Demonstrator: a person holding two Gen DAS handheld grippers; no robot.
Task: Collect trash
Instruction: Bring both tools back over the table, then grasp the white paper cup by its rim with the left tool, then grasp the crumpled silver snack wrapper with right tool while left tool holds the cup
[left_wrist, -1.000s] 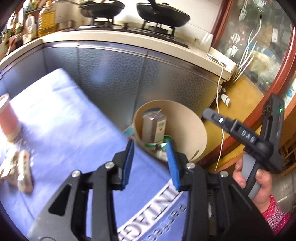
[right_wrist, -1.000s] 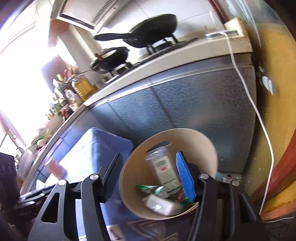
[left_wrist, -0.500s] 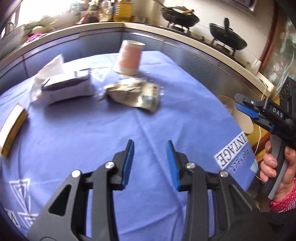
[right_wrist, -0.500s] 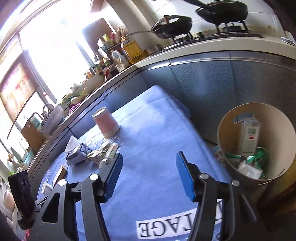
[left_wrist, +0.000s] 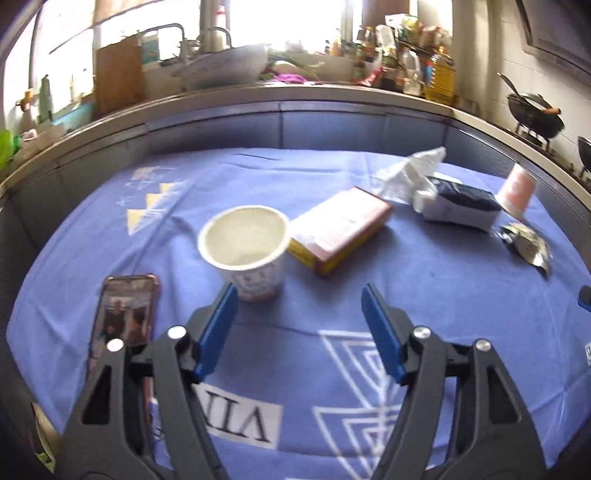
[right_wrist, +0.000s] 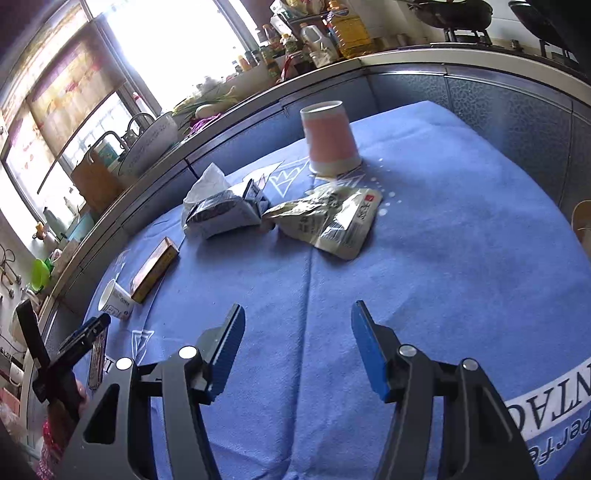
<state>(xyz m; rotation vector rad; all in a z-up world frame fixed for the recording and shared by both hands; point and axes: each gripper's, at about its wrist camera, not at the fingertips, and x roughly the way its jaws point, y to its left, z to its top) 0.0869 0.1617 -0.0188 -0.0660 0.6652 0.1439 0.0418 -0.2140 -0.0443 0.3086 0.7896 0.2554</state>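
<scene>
Your left gripper (left_wrist: 299, 328) hangs over the blue cloth-covered table (left_wrist: 424, 295), its jaws just opened wide with nothing between them, while your right gripper (right_wrist: 297, 345) also gapes empty. The upright white paper cup (left_wrist: 245, 251) stands just ahead of the left jaws, a flat yellow-and-red cardboard box (left_wrist: 340, 229) just beside it (the phone (left_wrist: 125, 310) on the cup's other side is no trash). Likely light and crushable, the cup is best pinched gently across its wall.
</scene>
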